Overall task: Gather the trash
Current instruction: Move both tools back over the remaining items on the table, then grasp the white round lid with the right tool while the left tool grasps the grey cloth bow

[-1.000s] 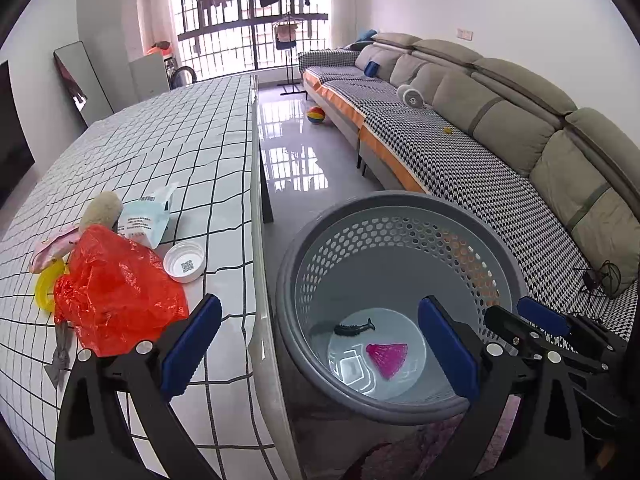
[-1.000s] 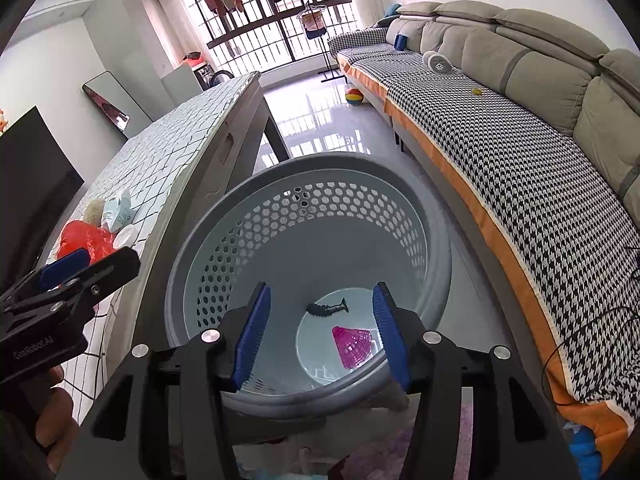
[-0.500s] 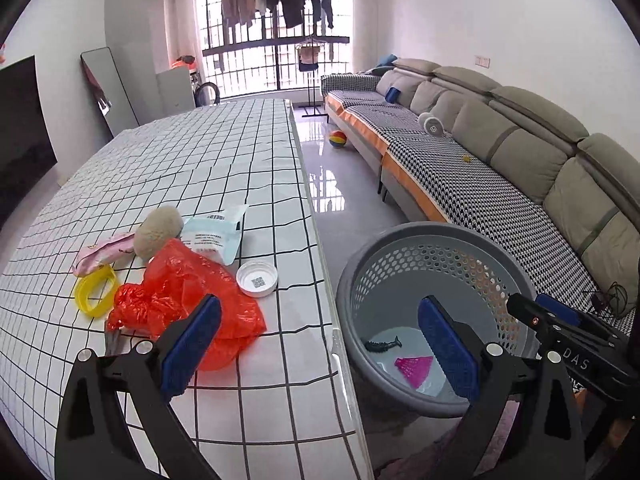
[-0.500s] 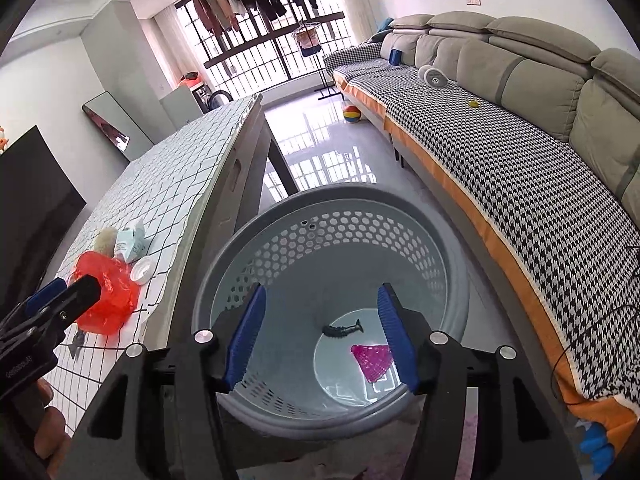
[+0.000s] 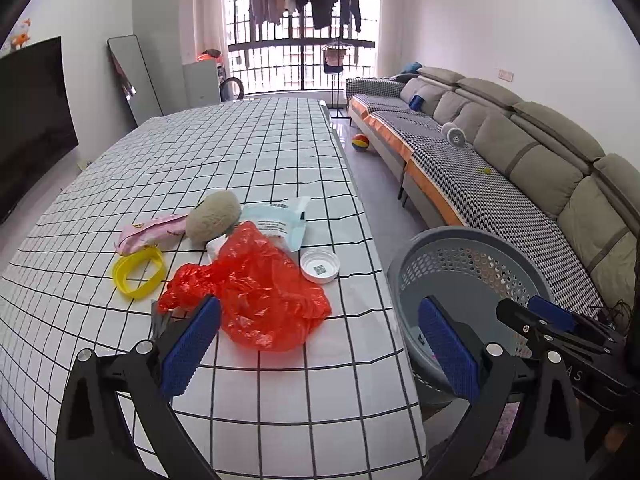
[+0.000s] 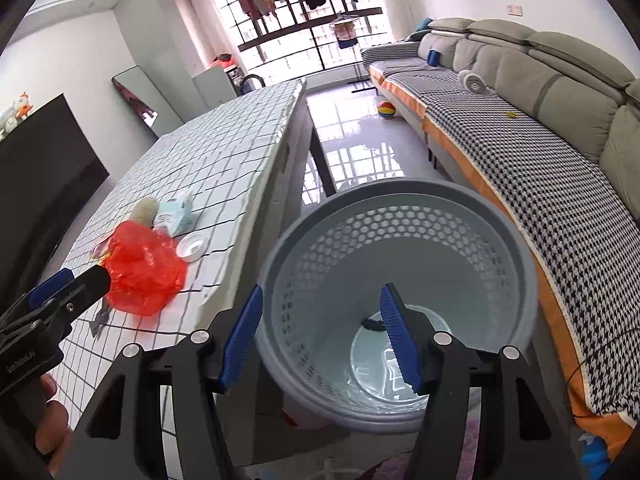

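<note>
A crumpled red plastic bag (image 5: 256, 292) lies on the checked table (image 5: 248, 152), with a white lid (image 5: 320, 266), a yellow ring (image 5: 138, 272), a pink wrapper (image 5: 150, 232), a beige fuzzy lump (image 5: 212, 216) and a pale blue packet (image 5: 276, 224) around it. My left gripper (image 5: 320, 344) is open and empty, just short of the bag. The grey perforated basket (image 6: 400, 280) stands on the floor beside the table. My right gripper (image 6: 320, 336) is open and empty over its near rim. A small dark item (image 6: 370, 324) lies in the basket.
A long grey sofa (image 5: 520, 152) with a houndstooth cover runs along the right. A striped ball (image 5: 360, 143) lies on the floor. A TV (image 5: 28, 120) and a mirror (image 5: 134, 76) stand at the left wall. A dark metal tool (image 5: 160, 320) lies by the bag.
My left gripper has swung left from over the basket to over the table, facing the red bag. My right gripper has pulled back and risen a little above the basket.
</note>
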`<action>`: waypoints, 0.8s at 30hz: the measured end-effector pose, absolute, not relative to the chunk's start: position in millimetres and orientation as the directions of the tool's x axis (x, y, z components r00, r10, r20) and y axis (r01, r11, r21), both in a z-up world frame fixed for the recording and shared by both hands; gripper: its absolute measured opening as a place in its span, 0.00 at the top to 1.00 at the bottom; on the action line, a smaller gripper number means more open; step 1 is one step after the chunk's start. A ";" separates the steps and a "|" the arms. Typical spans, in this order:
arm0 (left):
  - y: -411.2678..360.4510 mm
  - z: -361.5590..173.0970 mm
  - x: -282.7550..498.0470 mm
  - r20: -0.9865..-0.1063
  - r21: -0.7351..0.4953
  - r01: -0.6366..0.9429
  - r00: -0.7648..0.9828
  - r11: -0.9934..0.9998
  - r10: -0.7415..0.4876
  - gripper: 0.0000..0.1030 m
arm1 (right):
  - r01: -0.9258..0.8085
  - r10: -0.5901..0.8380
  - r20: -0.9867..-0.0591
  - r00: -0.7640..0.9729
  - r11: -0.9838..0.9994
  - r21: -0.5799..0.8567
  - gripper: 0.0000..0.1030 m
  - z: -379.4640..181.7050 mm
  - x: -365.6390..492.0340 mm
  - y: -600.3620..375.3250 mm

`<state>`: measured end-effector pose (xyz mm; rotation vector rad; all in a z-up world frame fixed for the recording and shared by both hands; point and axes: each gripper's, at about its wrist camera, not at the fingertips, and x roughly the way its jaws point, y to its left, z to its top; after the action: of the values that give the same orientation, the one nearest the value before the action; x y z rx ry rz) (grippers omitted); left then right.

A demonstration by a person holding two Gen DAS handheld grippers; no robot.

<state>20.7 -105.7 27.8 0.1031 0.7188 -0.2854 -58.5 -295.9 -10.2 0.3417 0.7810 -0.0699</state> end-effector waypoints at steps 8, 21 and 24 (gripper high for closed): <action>-62.0 29.2 24.4 -0.667 0.021 0.200 0.733 0.980 -0.136 0.06 | 0.076 0.145 -0.708 0.691 0.960 0.270 0.43 -9.5 -35.2 -250.0; 10.2 14.4 32.2 -0.683 0.002 0.043 0.730 0.999 -0.030 0.06 | -0.066 0.193 -0.732 0.654 0.978 0.199 0.42 -11.2 3.2 -179.8; 22.5 9.8 33.0 -0.689 -0.003 0.020 0.725 1.000 -0.016 0.06 | -0.067 0.176 -0.734 0.656 0.982 0.175 0.42 -12.7 13.4 -174.4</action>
<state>33.0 22.5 9.8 0.0044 0.7598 -0.0199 13.4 -174.4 -12.7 0.1372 0.8443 0.1381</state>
